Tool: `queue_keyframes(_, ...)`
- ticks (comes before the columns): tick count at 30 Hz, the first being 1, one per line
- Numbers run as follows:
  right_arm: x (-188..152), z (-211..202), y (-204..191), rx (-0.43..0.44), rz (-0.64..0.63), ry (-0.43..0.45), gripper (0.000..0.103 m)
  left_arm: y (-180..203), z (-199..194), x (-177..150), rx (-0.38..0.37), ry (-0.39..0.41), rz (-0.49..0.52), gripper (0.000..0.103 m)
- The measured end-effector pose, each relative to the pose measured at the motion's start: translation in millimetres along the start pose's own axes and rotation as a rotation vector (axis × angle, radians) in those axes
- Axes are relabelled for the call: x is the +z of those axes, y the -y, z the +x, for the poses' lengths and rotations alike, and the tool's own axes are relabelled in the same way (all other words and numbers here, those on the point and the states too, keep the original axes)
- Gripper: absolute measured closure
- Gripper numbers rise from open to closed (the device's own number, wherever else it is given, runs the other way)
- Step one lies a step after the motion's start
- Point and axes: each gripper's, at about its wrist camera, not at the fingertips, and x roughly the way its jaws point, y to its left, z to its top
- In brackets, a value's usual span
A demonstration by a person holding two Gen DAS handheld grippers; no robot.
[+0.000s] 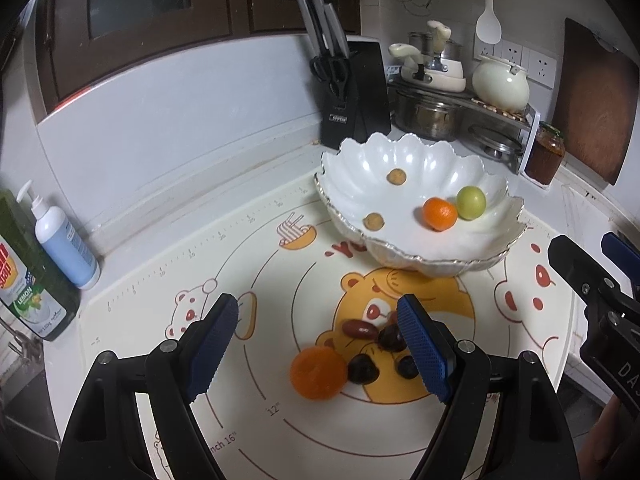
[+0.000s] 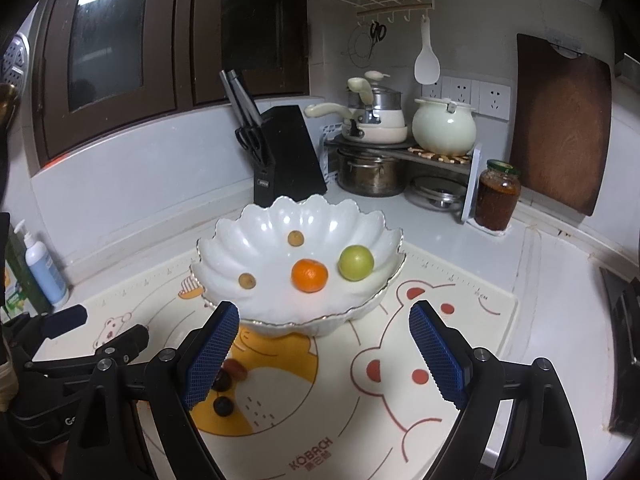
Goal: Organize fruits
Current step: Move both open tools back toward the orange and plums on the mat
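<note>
Kitchen worktop (image 1: 168,216), cartoon mat (image 1: 280,272): scalloped bowl (image 1: 404,248) already has four fruits, loose orange (image 1: 319,372) and dark fruits (image 1: 362,368) on mat in front. Risk: tight cluster, round fruit, could roll or get nudged off when pinched. Left claw (image 1: 318,344) spread wide over cluster, empty, touching nothing; right claw (image 2: 324,352) spread, empty, near bowl.

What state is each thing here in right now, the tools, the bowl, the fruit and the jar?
Left tool: open, holding nothing.
Right tool: open, holding nothing.
Bowl: upright on the mat, partly filled.
Small orange: in the bowl.
Green fruit: in the bowl.
Two brown fruits: in the bowl, apart.
Large orange: on the mat, outside the bowl.
Dark fruits: clustered on the mat.
Jar: upright, lid on.
</note>
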Motion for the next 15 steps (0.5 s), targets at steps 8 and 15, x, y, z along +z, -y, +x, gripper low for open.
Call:
queue_keyframes(8, -14, 6, -9, 0.005, -0.015, -0.032, 0.015, -9, 8, -15, 0.000, -0.030, 0.004, 0.022)
queue_keyframes(15, -23, 10, -16, 0.010, -0.037, -0.046, 0.015, -14, 16, -28, -0.005, -0.059, 0.010, 0.022)
